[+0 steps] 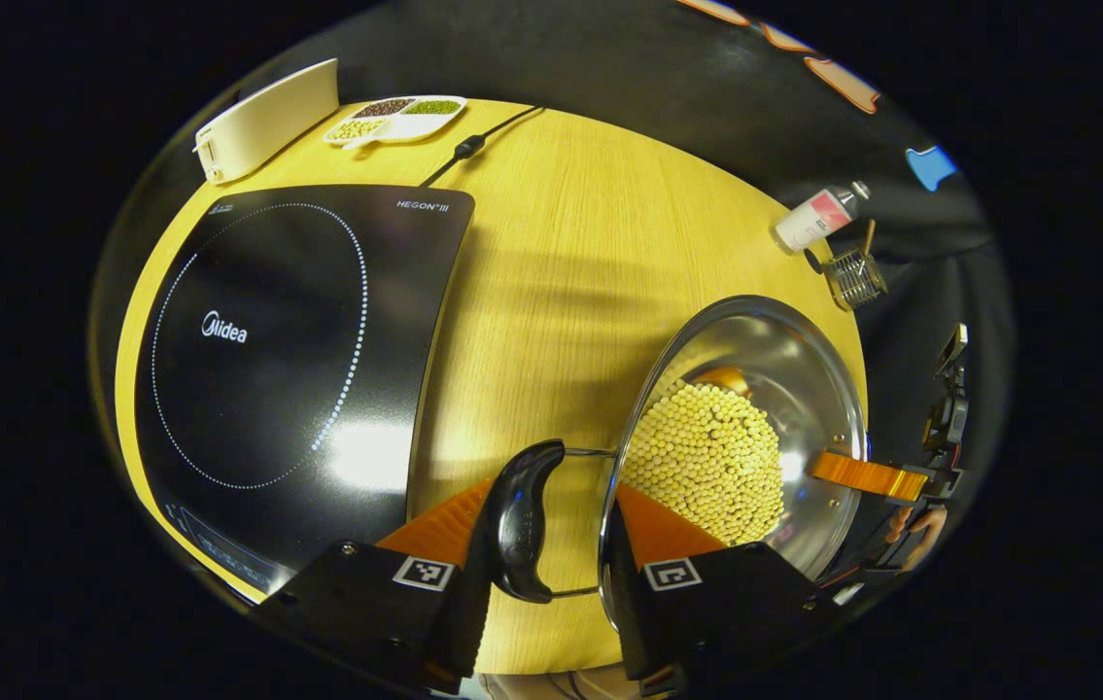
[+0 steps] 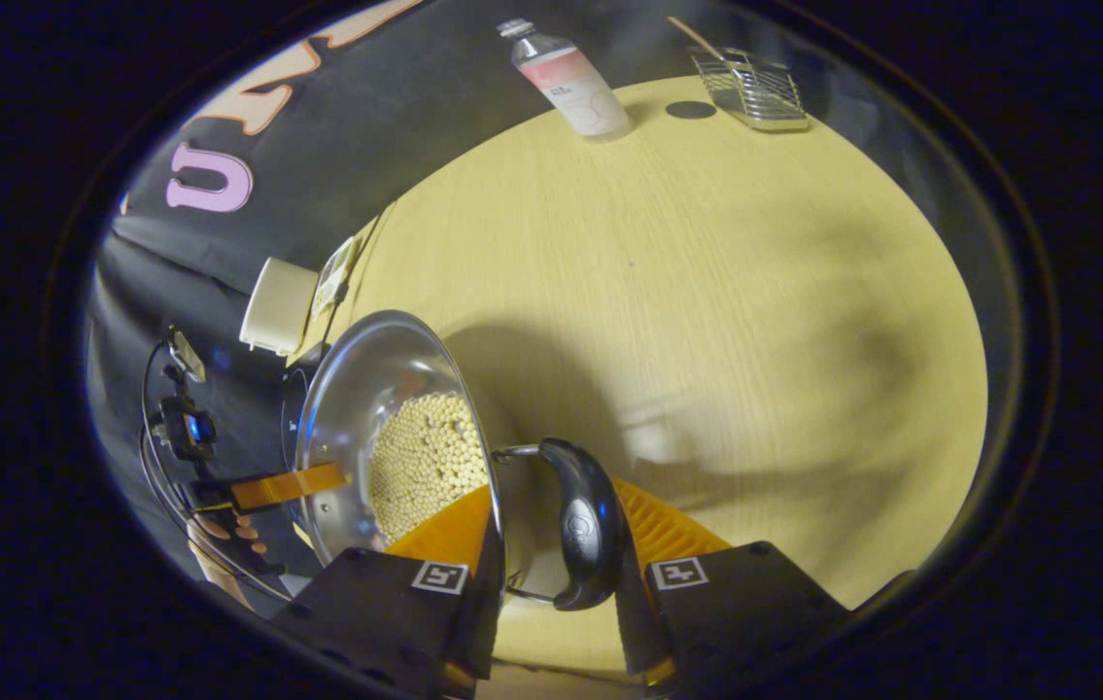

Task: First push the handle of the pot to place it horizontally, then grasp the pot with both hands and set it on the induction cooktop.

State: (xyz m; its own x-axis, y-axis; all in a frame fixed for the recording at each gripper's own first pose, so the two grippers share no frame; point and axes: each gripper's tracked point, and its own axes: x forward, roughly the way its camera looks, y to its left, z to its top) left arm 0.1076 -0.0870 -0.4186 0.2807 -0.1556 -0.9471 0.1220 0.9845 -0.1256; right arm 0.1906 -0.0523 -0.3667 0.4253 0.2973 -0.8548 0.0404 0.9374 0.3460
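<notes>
1. My left hand-held gripper point(image 1: 551, 530), nearest in the left gripper view, straddles the pot's left black handle point(image 1: 524, 520). One orange finger sits just outside the grip, the other on the pot's side of it by the rim. Whether both pads are pressing I cannot tell; the fingers stand part open around the handle.

2. My right hand-held gripper point(image 2: 556, 530) does the same at the opposite handle point(image 2: 585, 525) in the right gripper view, fingers part open either side of the black grip. Firm contact is unclear here too.

3. The steel pot point(image 1: 741, 437), holding a heap of pale beans point(image 1: 706, 462), stands on the desk point(image 1: 561, 253) toward its right side, just between my two grippers. Its two handles lie level, and the line through them runs left to right across the desk, toward the cooktop.

4. I judge the handle-levelling step done and the two-handed grasp in hand. Next, both grippers need to close fully, lift together and keep the pot level so the beans stay in.

5. The black induction cooktop point(image 1: 289, 340) lies to the pot's left, apart from it across bare desk, its ringed surface free.

6. Far back stand a divided dish point(image 1: 396, 117), a bottle point(image 1: 818, 216) and a wire basket point(image 1: 854, 277).
</notes>
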